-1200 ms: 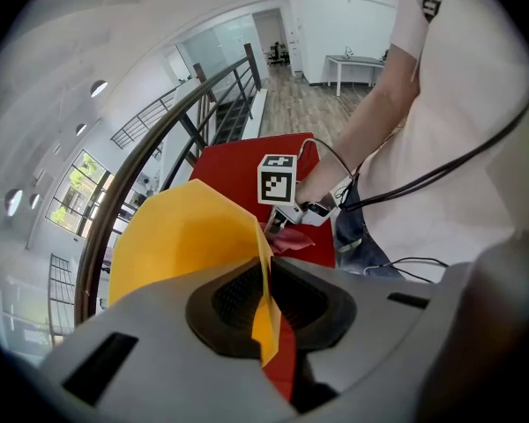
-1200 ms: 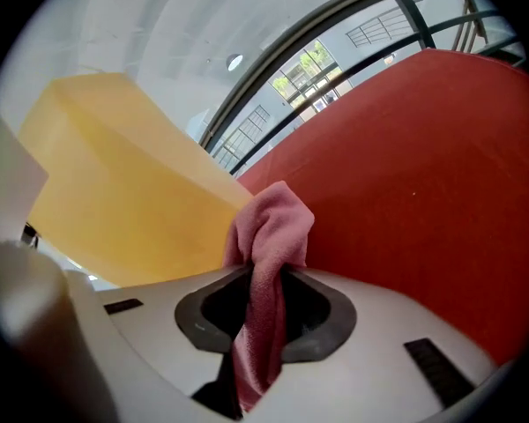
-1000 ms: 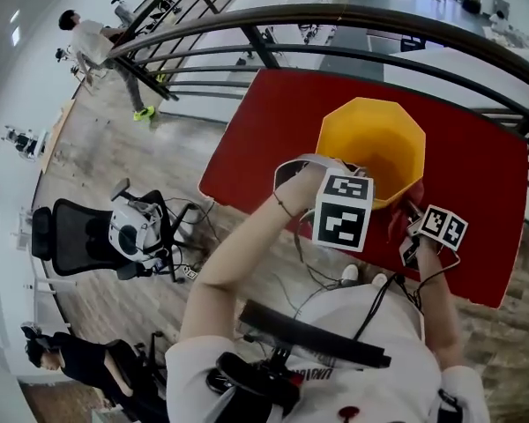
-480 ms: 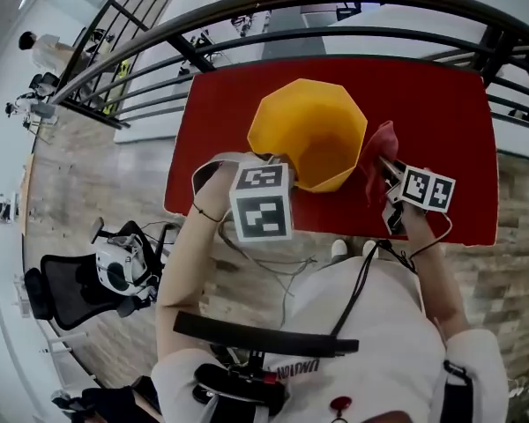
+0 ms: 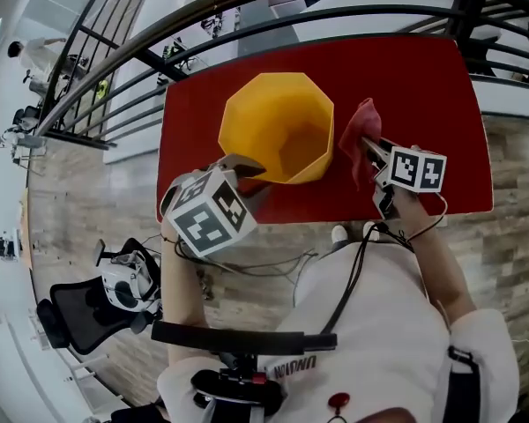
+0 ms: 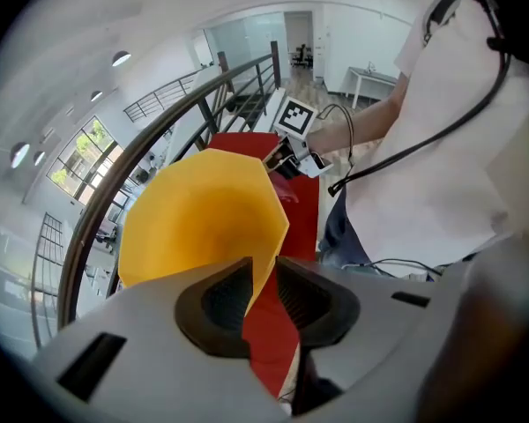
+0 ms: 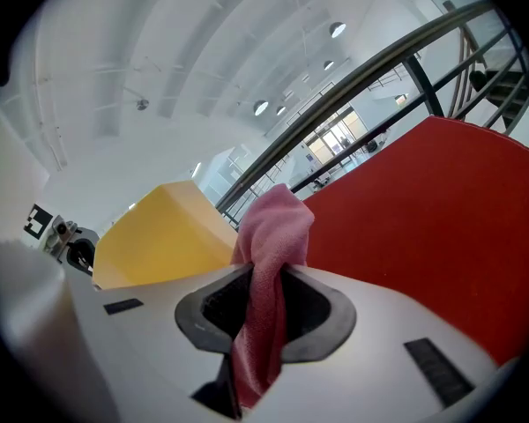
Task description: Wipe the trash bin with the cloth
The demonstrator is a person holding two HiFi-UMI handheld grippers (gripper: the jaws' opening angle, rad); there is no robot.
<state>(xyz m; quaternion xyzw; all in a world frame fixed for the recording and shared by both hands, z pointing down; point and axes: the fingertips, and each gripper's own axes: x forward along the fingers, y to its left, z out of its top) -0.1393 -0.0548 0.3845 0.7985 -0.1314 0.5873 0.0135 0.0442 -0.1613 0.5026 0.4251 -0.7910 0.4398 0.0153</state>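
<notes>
The yellow bin (image 5: 278, 126) stands on the red table (image 5: 423, 95). Its rim sits between the jaws of the left tongs (image 6: 263, 276), which have just been opening and do not squeeze it. Just beside the bin, the right tongs (image 7: 266, 280) pinch the pink cloth (image 7: 269, 236).

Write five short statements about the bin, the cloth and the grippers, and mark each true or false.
1. The right gripper grips the cloth. True.
2. The bin lies on its side. False: it stands upright on the table, mouth up.
3. The cloth is inside the bin. False: it is outside, beside the bin.
4. The left gripper clamps the bin's rim. False: its jaws have just been opening and stand apart around the rim.
5. The table is red. True.
</notes>
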